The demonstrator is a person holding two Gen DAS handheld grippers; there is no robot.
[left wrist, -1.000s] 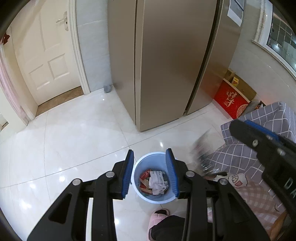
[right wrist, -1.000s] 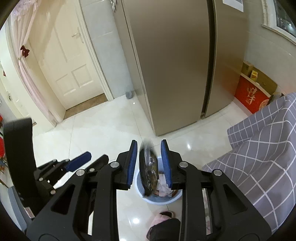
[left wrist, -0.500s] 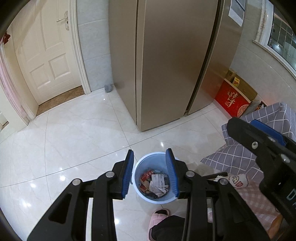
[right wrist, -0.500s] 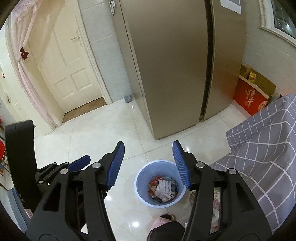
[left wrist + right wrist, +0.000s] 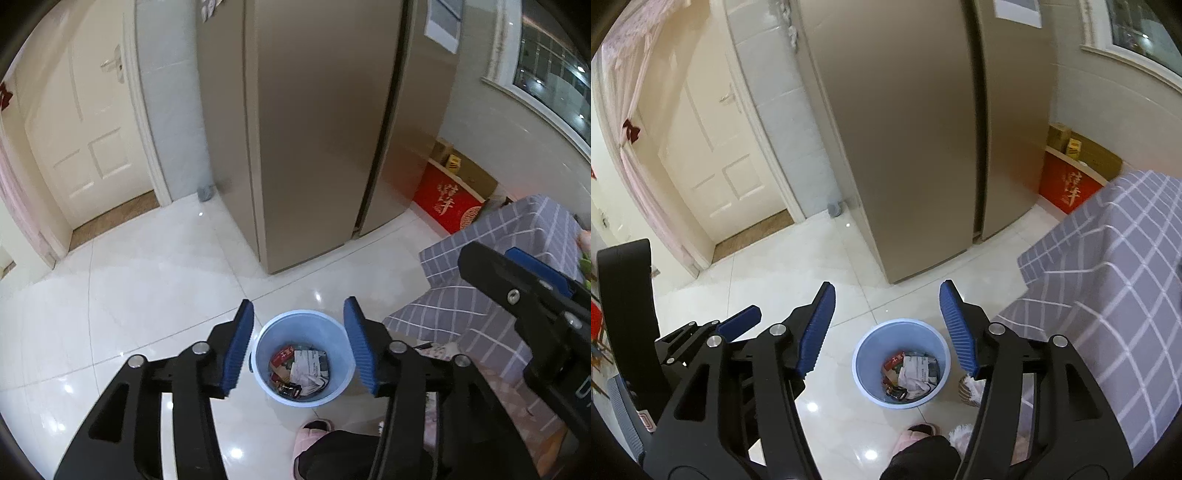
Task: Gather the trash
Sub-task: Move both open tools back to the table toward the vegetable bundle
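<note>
A light blue bin (image 5: 343,387) (image 5: 864,365) stands on the white tile floor below both grippers. Inside it lie several pieces of trash (image 5: 301,371) (image 5: 912,374): paper, red packaging and a dark wrapper. My left gripper (image 5: 298,345) hangs above the bin with its jaws opening and nothing between the blue pads. My right gripper (image 5: 886,325) is also over the bin, jaws opening wide, holding nothing. The right gripper's body (image 5: 532,306) shows at the right of the left wrist view. The left gripper's blue fingertip (image 5: 738,323) shows at the left of the right wrist view.
A tall gold fridge (image 5: 317,129) stands right behind the bin. A grey checked cloth (image 5: 1108,280) drapes furniture at the right. A white door (image 5: 77,122) is at the back left. Pink slippers (image 5: 314,430) and a person's dark trouser leg (image 5: 923,458) are just in front of the bin.
The right gripper opened and let go of a dark wrapper, which now lies in the bin. Both grippers have spread their jaws and pulled back and up from the bin.
</note>
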